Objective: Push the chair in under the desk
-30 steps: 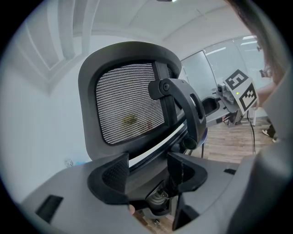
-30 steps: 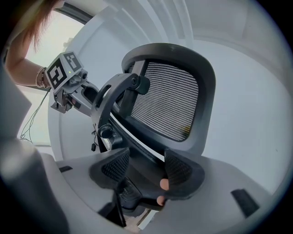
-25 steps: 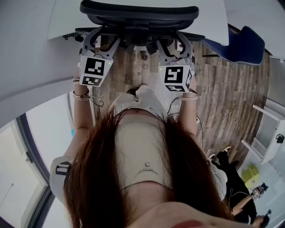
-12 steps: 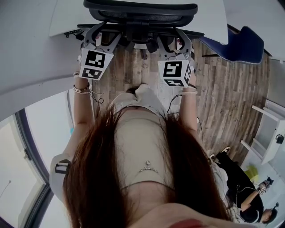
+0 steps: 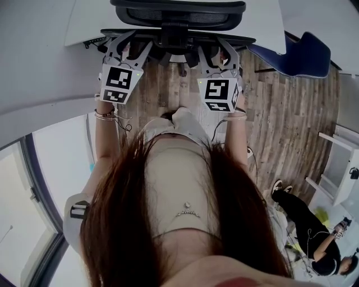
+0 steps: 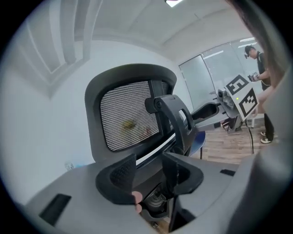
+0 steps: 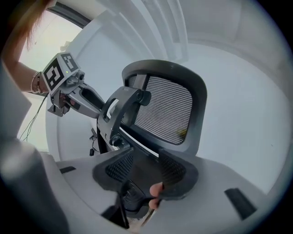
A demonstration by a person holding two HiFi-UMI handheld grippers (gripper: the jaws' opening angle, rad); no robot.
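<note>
At arm's reach | left gripper [image 6: 151, 167] and right gripper [image 7: 146, 167] level, jaws closing around the lower back frame, not yet clamped | 12 o'clock: chair [image 5: 178, 14], its back spanning 9 to 3, equally near both | beyond: desk [image 5: 84, 22], chair at its edge

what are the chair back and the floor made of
Chair back: looks like woven mesh, with fine ribbed lines you can see through. Its rim seems matte black plastic. Floor: wood-look planks with grain and seams. Real wood or laminate is unclear.
</note>
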